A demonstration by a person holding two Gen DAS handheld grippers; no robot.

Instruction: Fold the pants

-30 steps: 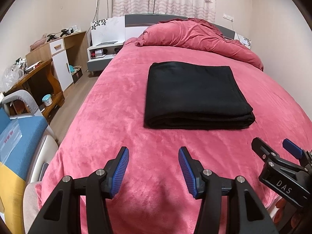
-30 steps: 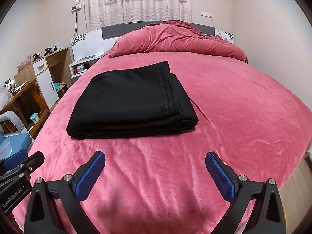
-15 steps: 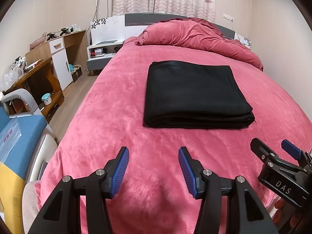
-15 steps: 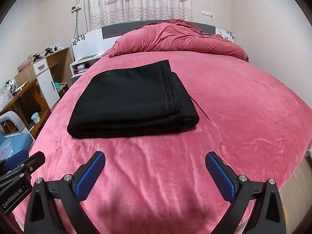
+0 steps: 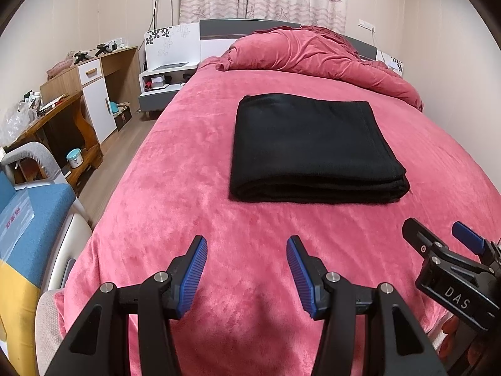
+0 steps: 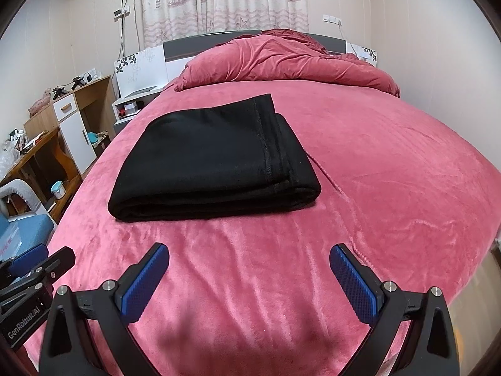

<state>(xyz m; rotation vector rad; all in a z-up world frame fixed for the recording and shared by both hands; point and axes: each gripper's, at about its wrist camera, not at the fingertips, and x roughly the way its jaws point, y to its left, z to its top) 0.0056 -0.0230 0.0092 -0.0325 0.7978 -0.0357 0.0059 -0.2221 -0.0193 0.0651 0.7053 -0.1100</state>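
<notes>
Black pants (image 5: 313, 150) lie folded into a flat rectangle in the middle of the pink bed (image 5: 188, 172), with the thick folded edge facing me. The same pants (image 6: 213, 163) show a stitched hem along their right side in the right wrist view. My left gripper (image 5: 247, 244) hovers open over the blanket, well short of the pants, nothing between its blue pads. My right gripper (image 6: 250, 253) is open wider, also empty and near the bed's foot. Each gripper shows at the other view's lower corner: the right gripper (image 5: 438, 238) and the left gripper (image 6: 43, 257).
A bunched pink duvet (image 5: 313, 56) lies at the headboard. Left of the bed are a white nightstand (image 5: 162, 78), a wooden desk with cabinet (image 5: 78, 106) and a blue-cushioned chair (image 5: 28, 219). A wall runs close along the bed's right side.
</notes>
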